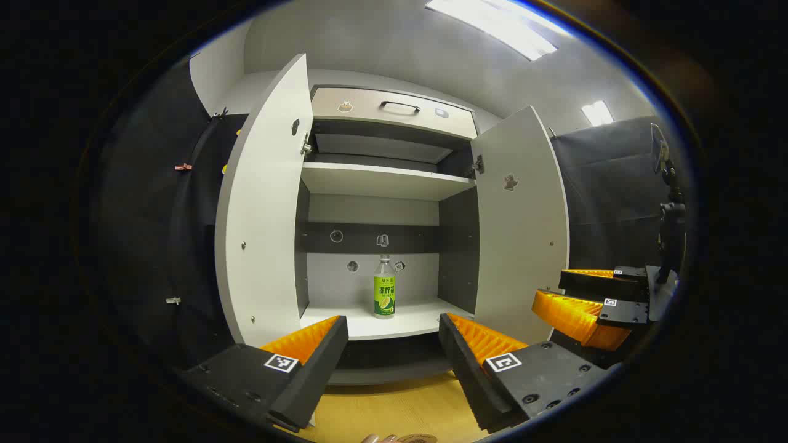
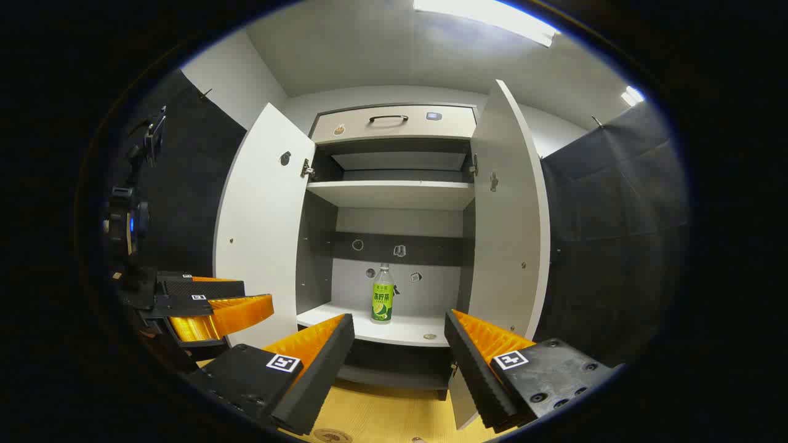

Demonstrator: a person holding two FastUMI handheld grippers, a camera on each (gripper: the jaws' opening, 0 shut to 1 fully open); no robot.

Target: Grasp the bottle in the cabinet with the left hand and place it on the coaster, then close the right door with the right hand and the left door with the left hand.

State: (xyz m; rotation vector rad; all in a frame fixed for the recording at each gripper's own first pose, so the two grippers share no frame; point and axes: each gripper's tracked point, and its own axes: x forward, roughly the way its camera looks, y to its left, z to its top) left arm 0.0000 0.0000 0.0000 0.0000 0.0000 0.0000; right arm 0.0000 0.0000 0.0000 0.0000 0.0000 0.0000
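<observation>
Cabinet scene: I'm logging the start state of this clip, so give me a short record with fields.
bottle: upright on the lower shelf, untouched
left door: open
right door: open
drawer: above, shut
left gripper: open, in front of the cabinet, aimed at the bottle
right gripper: open, in front of the cabinet
coaster: partly visible at the bottom edge on the wooden table

The bottle (image 1: 384, 288) at the centre of the left gripper view carries a green label with printed characters, too small to make out. Square black-and-white coded markers sit on the left gripper (image 1: 393, 344) at lower centre and on the right gripper (image 2: 399, 341). No other writing is legible.
</observation>
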